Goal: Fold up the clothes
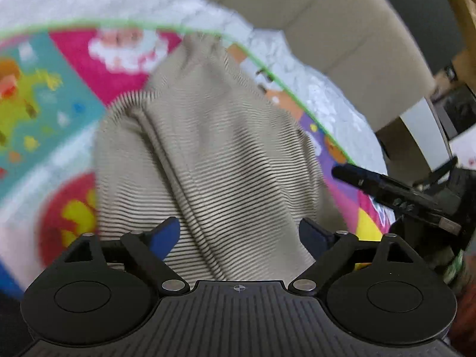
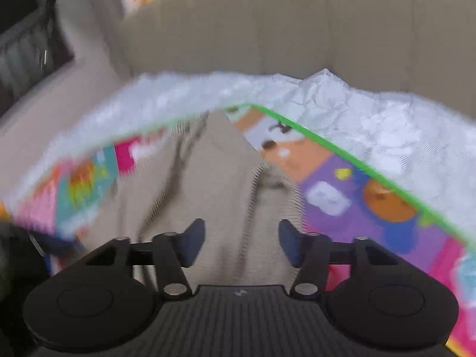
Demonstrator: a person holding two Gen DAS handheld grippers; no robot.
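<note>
A beige sofa (image 2: pixel 297 29) backs a white quilted cover (image 2: pixel 386 125). On it lies a bright play mat (image 1: pixel 44 89) with a green edge. The striped beige garment (image 1: pixel 208 148) lies rumpled on the mat, reaching its far edge. Left gripper (image 1: pixel 239 235) and right gripper (image 2: pixel 242 241) hover above it, jaws apart, gripping nothing.

On my feeds the garment (image 1: pixel 208 148) reads as soft knit cloth, beige with fine dark ribbed stripes, matt. Under it the play mat (image 1: pixel 74 89) looks smooth, printed in bright colours with a green edge. The white cover (image 2: pixel 386 125) beneath appears crinkled and textured. Sofa back (image 2: pixel 267 29): beige, matt upholstery. My left tool (image 1: pixel 239 235) is matt black plastic with blue pads (image 1: pixel 165 235) and shiny metal pins.
</note>
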